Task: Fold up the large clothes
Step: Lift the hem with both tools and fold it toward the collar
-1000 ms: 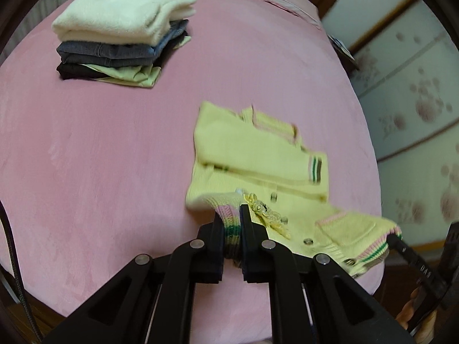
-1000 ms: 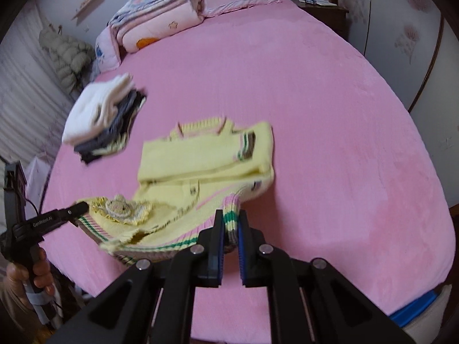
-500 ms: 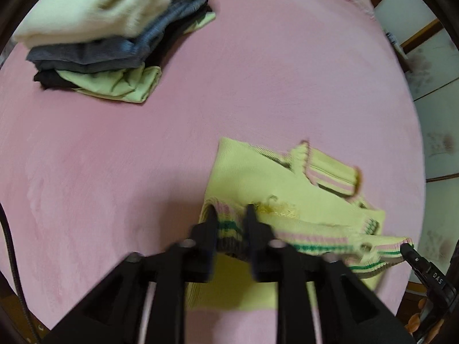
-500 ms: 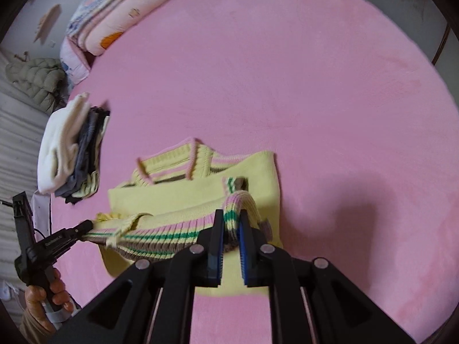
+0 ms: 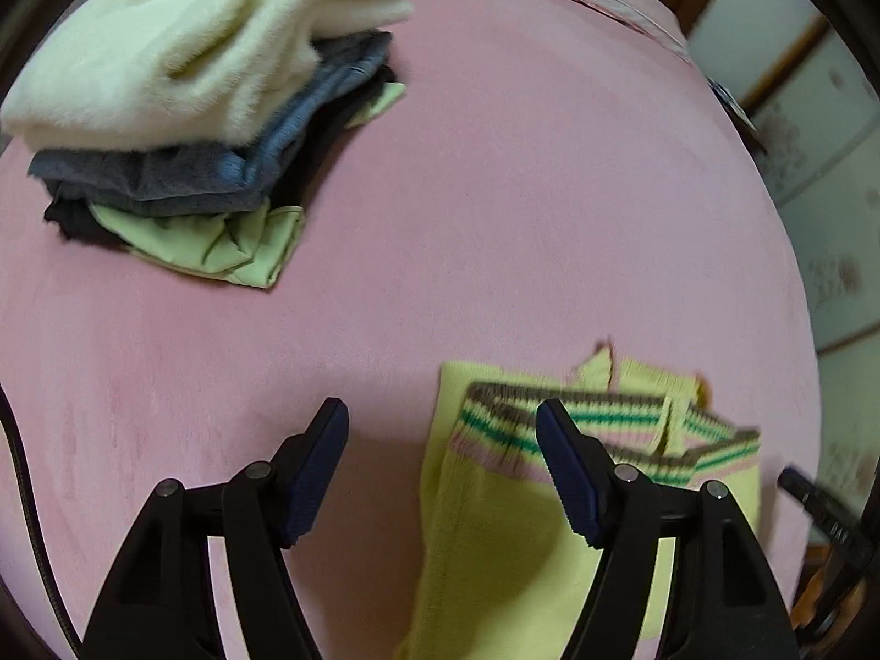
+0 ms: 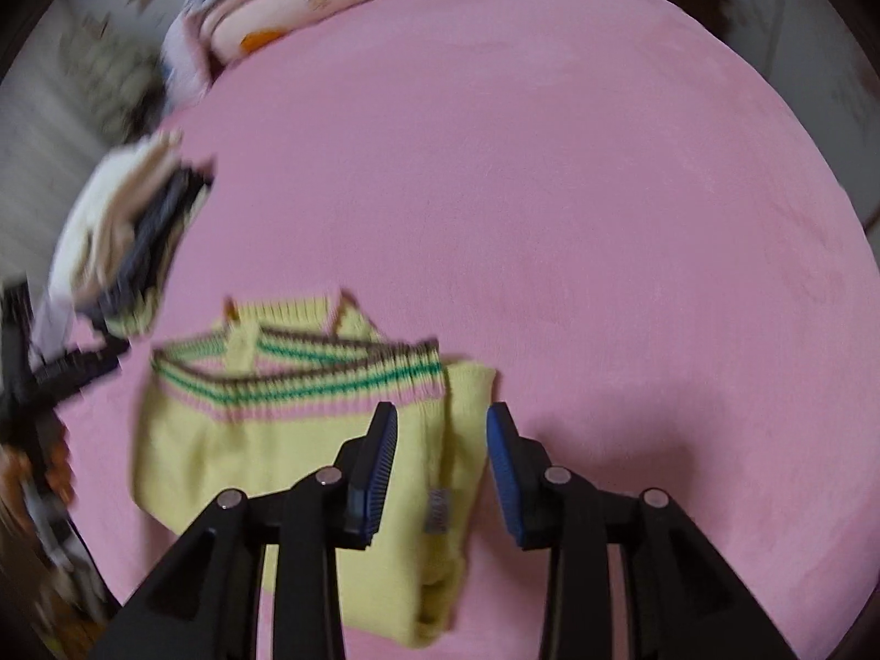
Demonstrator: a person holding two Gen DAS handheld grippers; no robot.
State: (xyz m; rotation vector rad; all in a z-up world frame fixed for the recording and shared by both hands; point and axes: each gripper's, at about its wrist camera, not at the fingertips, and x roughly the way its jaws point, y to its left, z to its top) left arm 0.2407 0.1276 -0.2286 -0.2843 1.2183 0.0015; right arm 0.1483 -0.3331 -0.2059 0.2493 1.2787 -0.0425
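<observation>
Left wrist view: the yellow sweater (image 5: 495, 522) is seen folded on the pink bed (image 5: 495, 192), its striped hem (image 5: 605, 429) laid across the top, and the left gripper (image 5: 443, 467) has just been opening, its fingers apart with only the sweater's left edge below them. In the right wrist view the right gripper (image 6: 441, 465), also just opened, is poised over the sweater's right edge (image 6: 467, 440), nothing clamped. The sweater's long axis runs away from the fingers; no containers are visible, only a stack of folded clothes (image 5: 192, 99) well apart on the left.

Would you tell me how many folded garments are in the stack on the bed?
4: white sweater on top, blue-grey one beneath, black one under that, light green one at the bottom. Others may be hidden.
</observation>
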